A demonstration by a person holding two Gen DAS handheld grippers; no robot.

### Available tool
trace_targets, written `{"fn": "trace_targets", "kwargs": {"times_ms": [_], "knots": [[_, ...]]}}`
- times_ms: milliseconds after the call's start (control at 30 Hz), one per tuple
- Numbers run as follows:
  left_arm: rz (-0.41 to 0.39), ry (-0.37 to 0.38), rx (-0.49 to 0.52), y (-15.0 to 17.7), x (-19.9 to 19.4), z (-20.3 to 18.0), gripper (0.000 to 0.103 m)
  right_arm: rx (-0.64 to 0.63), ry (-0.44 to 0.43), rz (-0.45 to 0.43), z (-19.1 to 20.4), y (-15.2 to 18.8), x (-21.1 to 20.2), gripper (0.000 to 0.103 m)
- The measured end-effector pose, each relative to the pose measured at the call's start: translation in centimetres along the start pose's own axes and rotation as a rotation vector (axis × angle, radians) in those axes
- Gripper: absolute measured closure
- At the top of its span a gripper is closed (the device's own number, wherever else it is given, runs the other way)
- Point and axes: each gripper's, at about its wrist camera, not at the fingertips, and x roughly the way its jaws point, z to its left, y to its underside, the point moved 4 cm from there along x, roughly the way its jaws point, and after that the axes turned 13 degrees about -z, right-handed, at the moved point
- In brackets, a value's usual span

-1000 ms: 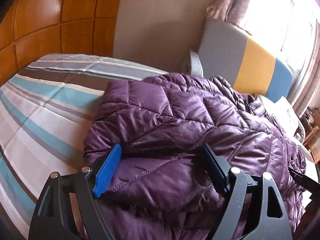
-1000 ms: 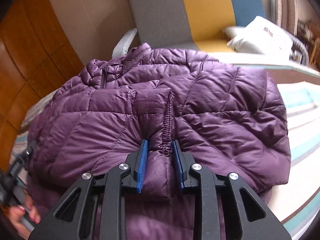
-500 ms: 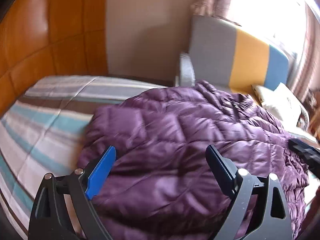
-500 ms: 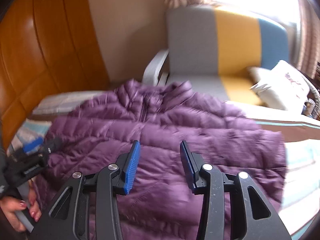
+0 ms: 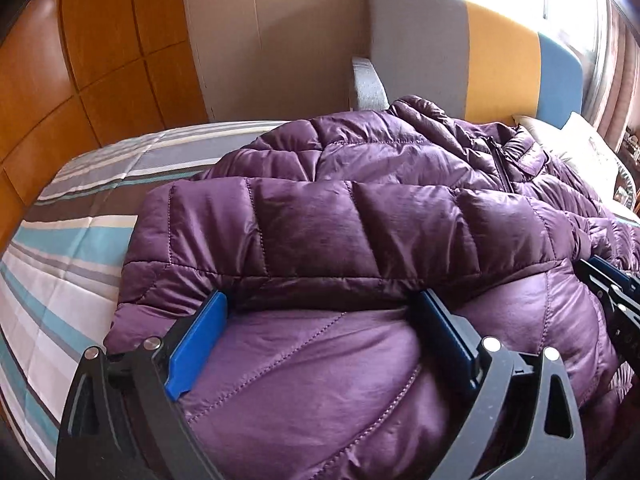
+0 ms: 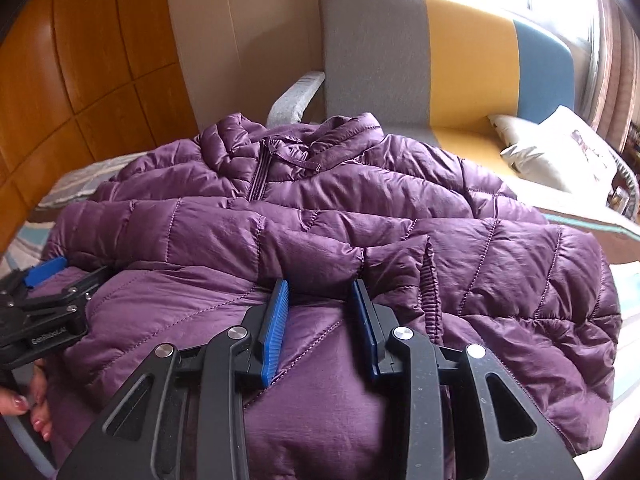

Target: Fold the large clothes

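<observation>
A purple quilted puffer jacket (image 5: 360,220) lies zipper-up on a striped bed, its collar toward the armchair. One sleeve (image 6: 320,236) is folded across the chest, and its elastic cuff (image 6: 430,284) ends just right of my right gripper. My left gripper (image 5: 320,300) is wide and still opening; its tips sit at the sleeve's near edge, and jacket fabric bulges between the pads without being pinched. My right gripper (image 6: 320,286) stands open with a moderate gap over the lower front panel, touching the sleeve edge. Each gripper shows in the other's view: the left gripper (image 6: 44,308), the right gripper (image 5: 612,292).
The striped bedspread (image 5: 68,248) extends left of the jacket. A wooden headboard (image 5: 80,60) stands at the left, and a grey, yellow and blue armchair (image 6: 440,60) with a white cushion (image 6: 560,152) stands behind the bed. A person's hand (image 6: 28,412) holds the left gripper.
The right gripper let go of the sleeve cuff it was clamped on, and its jaws spread. The left jaws widened further. Both grippers shifted sideways and rolled; the sleeve now lies across the jacket.
</observation>
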Motion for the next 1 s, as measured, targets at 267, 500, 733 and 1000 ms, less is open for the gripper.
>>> {"fn": "trace_targets", "kwargs": {"times_ms": [267,500,733,1000], "knots": [[-0.068,-0.004,-0.057,0.0,-3.5,1.5,0.002,0.003,-0.001,-0.047,0.0,-0.9,-3.0,0.07],[-0.079,-0.027,-0.083,1.0,-5.8,3.8,0.002,0.046,0.035,-0.037,-0.6,-0.6,-5.4,0.07],[0.003,-0.029,-0.111,2.2,-3.7,5.0,0.002,0.018,0.053,0.022,-0.8,0.6,-3.7,0.07],[-0.074,-0.06,-0.114,1.1,-5.1,5.1,0.002,0.066,0.017,-0.074,-2.0,-2.5,-5.2,0.07]]}}
